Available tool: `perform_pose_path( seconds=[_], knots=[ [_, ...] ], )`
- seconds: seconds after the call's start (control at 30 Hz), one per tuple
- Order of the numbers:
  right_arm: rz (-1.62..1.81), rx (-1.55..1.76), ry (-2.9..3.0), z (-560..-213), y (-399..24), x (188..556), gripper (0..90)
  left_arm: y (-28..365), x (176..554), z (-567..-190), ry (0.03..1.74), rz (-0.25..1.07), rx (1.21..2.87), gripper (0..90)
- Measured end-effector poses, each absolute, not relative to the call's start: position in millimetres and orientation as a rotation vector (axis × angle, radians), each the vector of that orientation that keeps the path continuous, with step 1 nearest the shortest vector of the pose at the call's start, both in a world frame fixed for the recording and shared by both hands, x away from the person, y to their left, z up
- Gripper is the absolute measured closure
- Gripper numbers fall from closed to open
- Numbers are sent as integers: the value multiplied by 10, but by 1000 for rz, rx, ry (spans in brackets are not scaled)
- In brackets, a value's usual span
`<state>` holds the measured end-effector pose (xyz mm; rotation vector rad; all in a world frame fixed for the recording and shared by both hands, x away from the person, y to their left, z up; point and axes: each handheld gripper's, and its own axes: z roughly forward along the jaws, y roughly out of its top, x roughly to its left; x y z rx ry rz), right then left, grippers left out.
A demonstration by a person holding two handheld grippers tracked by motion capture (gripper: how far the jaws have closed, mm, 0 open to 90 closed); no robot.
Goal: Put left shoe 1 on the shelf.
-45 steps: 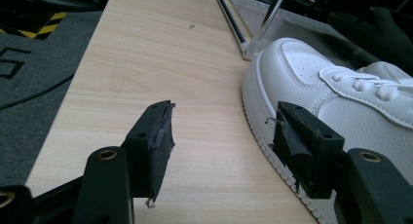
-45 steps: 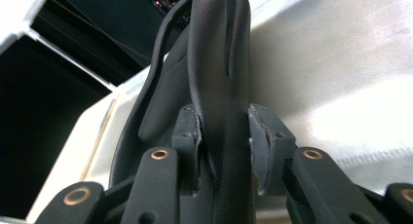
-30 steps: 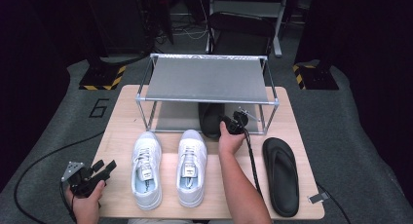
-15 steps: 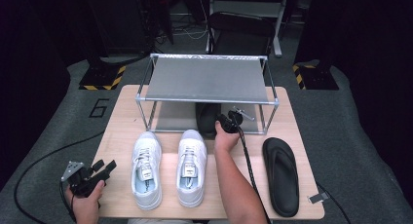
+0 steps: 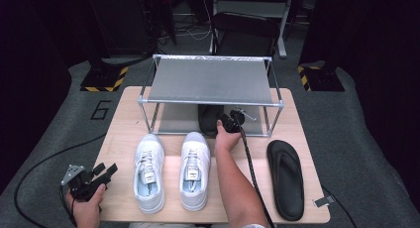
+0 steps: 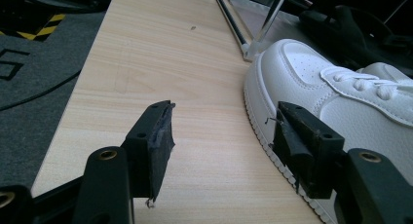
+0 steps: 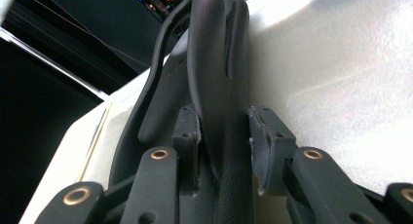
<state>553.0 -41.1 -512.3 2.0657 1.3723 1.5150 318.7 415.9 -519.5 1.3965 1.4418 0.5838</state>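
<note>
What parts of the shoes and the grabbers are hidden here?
- High view: black sandal under the rack, mostly covered by its shelf.
- High view: right gripper, jaws hidden under the shelf's edge.
- Left gripper view: white shoe, heel cut off by the picture's edge.

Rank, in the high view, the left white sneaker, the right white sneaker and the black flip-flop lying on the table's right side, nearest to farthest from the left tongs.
From the left tongs:
1. Left white sneaker, just right of them.
2. Right white sneaker, mid-table.
3. Black flip-flop, at the table's right edge.
</note>
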Motion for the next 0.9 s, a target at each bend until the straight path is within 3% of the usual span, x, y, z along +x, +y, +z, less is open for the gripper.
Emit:
perform_pose_path(
  seconds=[0.33, 0.47, 0.9],
  knots=[
    [1495, 2103, 1363, -5149, -419, 5534, 634, 4149, 3174, -5200, 1440, 602, 1384, 395],
    [1467, 2108, 1389, -5172, -421, 5527, 568, 4160, 3171, -5199, 1446, 592, 1392, 395],
    [1422, 1983, 1441, -5085, -545, 5245, 571, 4097, 3233, -5196, 1436, 586, 1405, 395]
  ],
)
